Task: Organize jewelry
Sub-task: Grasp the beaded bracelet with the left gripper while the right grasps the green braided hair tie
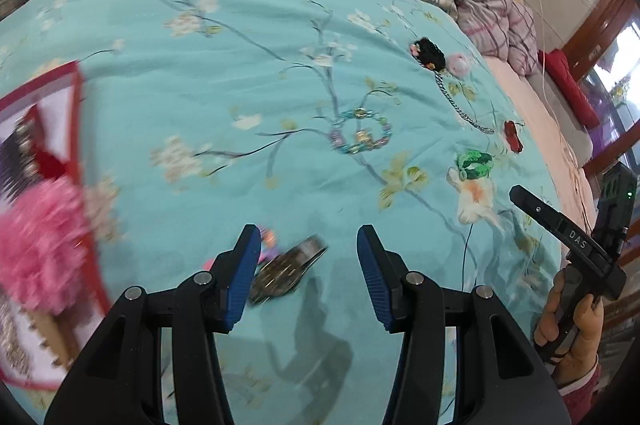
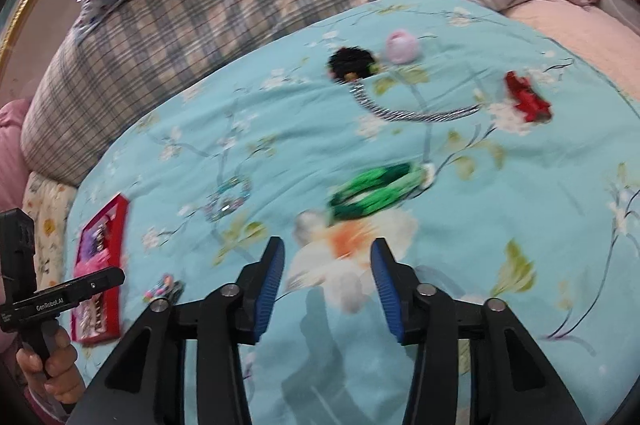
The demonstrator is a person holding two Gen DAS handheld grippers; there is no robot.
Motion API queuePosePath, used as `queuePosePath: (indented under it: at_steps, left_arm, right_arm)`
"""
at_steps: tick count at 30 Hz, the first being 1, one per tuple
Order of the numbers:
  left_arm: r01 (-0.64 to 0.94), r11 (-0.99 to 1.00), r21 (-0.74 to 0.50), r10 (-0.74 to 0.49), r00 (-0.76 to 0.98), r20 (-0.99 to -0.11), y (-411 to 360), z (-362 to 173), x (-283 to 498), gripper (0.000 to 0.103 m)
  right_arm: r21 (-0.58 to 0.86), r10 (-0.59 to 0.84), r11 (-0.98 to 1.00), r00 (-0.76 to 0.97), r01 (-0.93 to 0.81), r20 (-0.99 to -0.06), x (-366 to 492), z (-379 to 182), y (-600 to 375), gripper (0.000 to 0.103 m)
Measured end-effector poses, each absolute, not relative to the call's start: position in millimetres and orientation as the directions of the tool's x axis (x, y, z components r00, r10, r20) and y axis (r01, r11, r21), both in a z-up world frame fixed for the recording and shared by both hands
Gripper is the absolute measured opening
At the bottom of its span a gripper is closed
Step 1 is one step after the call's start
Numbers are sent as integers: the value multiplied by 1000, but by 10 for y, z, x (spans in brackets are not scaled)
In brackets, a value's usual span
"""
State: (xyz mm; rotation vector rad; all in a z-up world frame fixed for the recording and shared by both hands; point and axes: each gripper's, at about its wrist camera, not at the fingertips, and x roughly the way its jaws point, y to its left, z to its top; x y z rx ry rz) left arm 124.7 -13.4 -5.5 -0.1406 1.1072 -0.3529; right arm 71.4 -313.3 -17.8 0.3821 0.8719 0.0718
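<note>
Blue pads: both grippers have blue ribbed pads on black arms.
Left gripper (image 1: 306, 275): jaws spread, nothing pinched. A dark shiny hair clip (image 1: 286, 271) lies on the bed just under and between them, nearer the left pad. It looks blurry.
Right gripper (image 2: 328, 283): jaws spread, nothing between them, only the printed flower on the cloth below.
Hair clip feel: my guess is hard and a bit slippery. Best to pinch it across its thin sides.
Green bracelet (image 2: 374, 191): just past the right jaws. It looks like soft woven string, light and bendy. Pinch one side of the loop.
Bead bracelet (image 1: 360, 131): mid bed, shiny little beads in a ring. It may roll or slip, so grab it gently.
Red box (image 2: 100, 267): at the left, open, with a pink fluffy thing (image 1: 38, 261) and other pieces inside. I think the jewelry goes here.
Silver chain (image 2: 416, 113): far side, thin and floppy. It will dangle when lifted.
Red bow (image 2: 526, 97): far right, soft.
Black puff (image 2: 352, 63): far, beside a pink ball (image 2: 402, 45).
In the way: the teal bedspread (image 1: 200, 85) is soft and wrinkly, so small things can sink in. Pillows lie behind.
</note>
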Motion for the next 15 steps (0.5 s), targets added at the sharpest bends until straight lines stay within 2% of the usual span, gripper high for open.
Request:
queuePosePath:
  at_steps: [2,4,8,10,11,15]
  left_arm:
    - [221,934,-280,-348,394,-850,-238,-98,1347,50]
    - [225,936,-271,-341,386,-857,-334,-165,1476,56]
    - [226,934,-277,-345,363,-866,-510,-275,1760,58]
    - [226,935,-272,-340,361,-868,-576,-325,1877,69]
    - [227,936,-268,-336,358,-871,-605,-355,1941,71]
    - [234,932,-276,-341,313,-886,-751,-511,2156,72]
  right_arm:
    - [341,191,933,646,113,-739,764,-196,-3192,52]
    - [331,172,933,638,138,-751,835,-237,-3249,54]
    - [329,166,929,601,171,-781,993,-365,-3314,55]
    - [331,170,927,590,175,-789,1050,-420,-3303,55]
    - [333,174,926,585,176,-792,1082,-450,-3289,55]
    - [335,180,925,567,180,-803,1214,-552,-3231,55]
